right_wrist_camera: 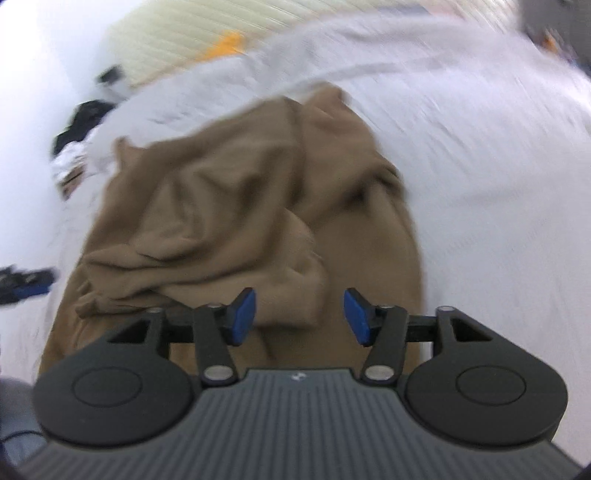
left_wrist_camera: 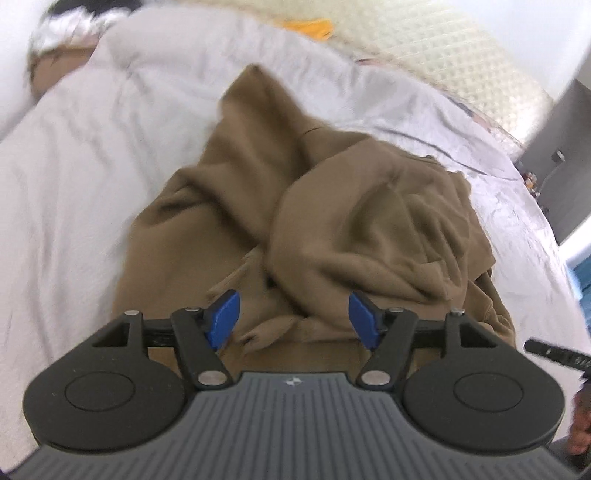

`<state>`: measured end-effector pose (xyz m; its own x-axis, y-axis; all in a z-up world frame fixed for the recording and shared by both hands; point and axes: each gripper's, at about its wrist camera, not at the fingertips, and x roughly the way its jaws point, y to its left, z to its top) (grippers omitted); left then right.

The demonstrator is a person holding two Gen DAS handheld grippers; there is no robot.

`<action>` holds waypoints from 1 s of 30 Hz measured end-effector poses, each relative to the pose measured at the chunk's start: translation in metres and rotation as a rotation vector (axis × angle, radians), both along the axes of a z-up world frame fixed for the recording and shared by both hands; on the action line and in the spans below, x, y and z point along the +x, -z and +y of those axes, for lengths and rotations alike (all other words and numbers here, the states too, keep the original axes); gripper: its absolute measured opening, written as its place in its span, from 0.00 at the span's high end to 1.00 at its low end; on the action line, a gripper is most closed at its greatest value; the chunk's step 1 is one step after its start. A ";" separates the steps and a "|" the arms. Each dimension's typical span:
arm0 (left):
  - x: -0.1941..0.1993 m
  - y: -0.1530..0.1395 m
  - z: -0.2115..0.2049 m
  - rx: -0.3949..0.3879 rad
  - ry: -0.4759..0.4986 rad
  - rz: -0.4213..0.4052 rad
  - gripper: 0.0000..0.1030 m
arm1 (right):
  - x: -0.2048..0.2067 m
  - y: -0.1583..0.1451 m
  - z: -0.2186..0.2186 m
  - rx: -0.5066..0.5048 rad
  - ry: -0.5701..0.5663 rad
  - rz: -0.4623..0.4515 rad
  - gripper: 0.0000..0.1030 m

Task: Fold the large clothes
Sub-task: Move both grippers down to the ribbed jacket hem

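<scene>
Item: one large brown garment of thick fleece-like cloth, crumpled, possibly a hooded sweatshirt, though blur left its cut uncertain. Location: it lay in the middle of a bed under a pale grey-white sheet, a rounded fold heaped on its right half in the left wrist view and a long flap reaching toward the far edge. In the right wrist view the same garment showed as a rumpled mound with a smoother flat panel on its right side, on the same sheet.

Left claw: black linkage with blue pads, jaws spread wide, nothing between them; it hovered above the near hem of the garment, clear of the cloth.

Right claw: same build, blue pads standing wide apart, empty, hanging over the near part of the garment.

Surroundings: a cream quilted mattress pad along the far side of the bed; a small orange-yellow object lying on it; a crinkled silvery item at the far left corner; a grey cabinet beyond the bed on the right. A dark tool tip and part of a hand showed at the right edge of the left wrist view.
</scene>
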<state>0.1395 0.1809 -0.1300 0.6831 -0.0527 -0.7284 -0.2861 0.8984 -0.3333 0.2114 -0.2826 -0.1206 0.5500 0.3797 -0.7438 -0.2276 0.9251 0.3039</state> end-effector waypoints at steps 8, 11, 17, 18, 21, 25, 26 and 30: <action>-0.018 0.019 0.071 -0.182 -0.166 0.157 0.22 | 0.032 0.047 -0.041 0.057 0.244 0.333 0.23; -0.022 0.035 0.083 -0.188 -0.229 0.203 0.22 | 0.031 0.054 -0.042 0.075 0.261 0.333 0.21; -0.016 0.056 0.096 -0.272 -0.289 0.273 0.22 | 0.035 0.084 -0.023 0.101 0.183 0.448 0.16; -0.014 0.059 0.095 -0.270 -0.294 0.288 0.22 | 0.034 0.084 -0.019 0.090 0.168 0.444 0.15; -0.011 0.062 0.093 -0.254 -0.311 0.312 0.22 | 0.033 0.085 -0.017 0.105 0.147 0.451 0.15; -0.018 0.056 0.094 -0.236 -0.349 0.301 0.22 | 0.029 0.087 -0.016 0.115 0.147 0.451 0.15; -0.020 0.055 0.095 -0.203 -0.371 0.312 0.22 | 0.029 0.087 -0.019 0.116 0.148 0.452 0.15; -0.028 0.058 0.099 -0.218 -0.388 0.340 0.22 | 0.026 0.088 -0.023 0.120 0.152 0.453 0.15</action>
<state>0.1118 0.2802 -0.1880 0.4108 -0.0186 -0.9115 -0.7060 0.6262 -0.3309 0.2374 -0.3051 -0.2089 0.2370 0.4174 -0.8773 0.0874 0.8902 0.4472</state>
